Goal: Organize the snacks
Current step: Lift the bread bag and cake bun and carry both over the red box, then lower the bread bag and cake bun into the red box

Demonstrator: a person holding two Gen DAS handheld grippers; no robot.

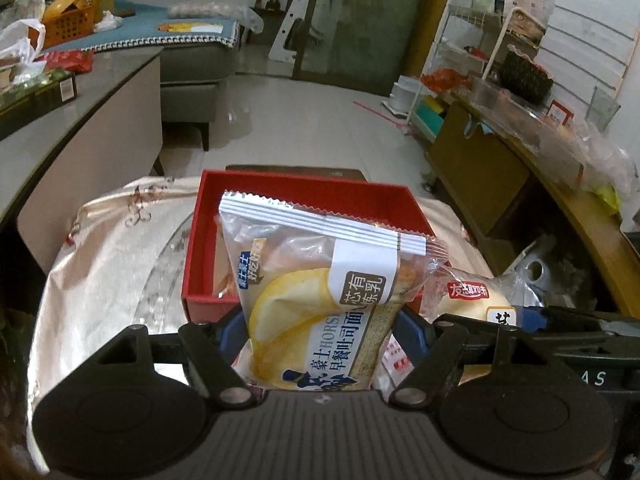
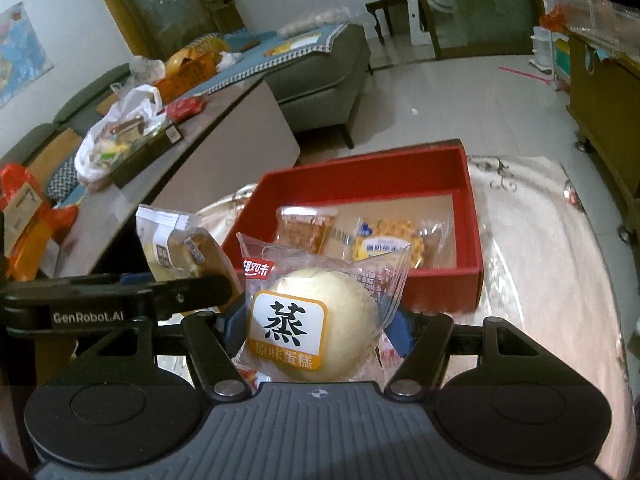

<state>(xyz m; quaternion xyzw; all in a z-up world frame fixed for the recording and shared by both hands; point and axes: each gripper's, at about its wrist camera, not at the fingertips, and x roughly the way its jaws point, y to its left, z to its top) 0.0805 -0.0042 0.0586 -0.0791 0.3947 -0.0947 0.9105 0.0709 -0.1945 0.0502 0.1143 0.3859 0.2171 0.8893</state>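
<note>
— What's in your left tongs?

— My left gripper (image 1: 320, 330) is clamped on a clear plastic packet of yellow toast bread with a white striped seal (image 1: 320, 280), held upright in front of the red rectangular cardboard box (image 1: 192, 264) at twelve o'clock.

— And the right?

— My right gripper (image 2: 316, 330) is clamped on a clear plastic packet holding a round pale steamed cake (image 2: 316, 320). The red box sits at one o'clock on the cream patterned tablecloth (image 2: 540, 240), with an orange snack packet (image 2: 306, 228) and a yellow snack packet (image 2: 392, 240) lying inside.
</note>
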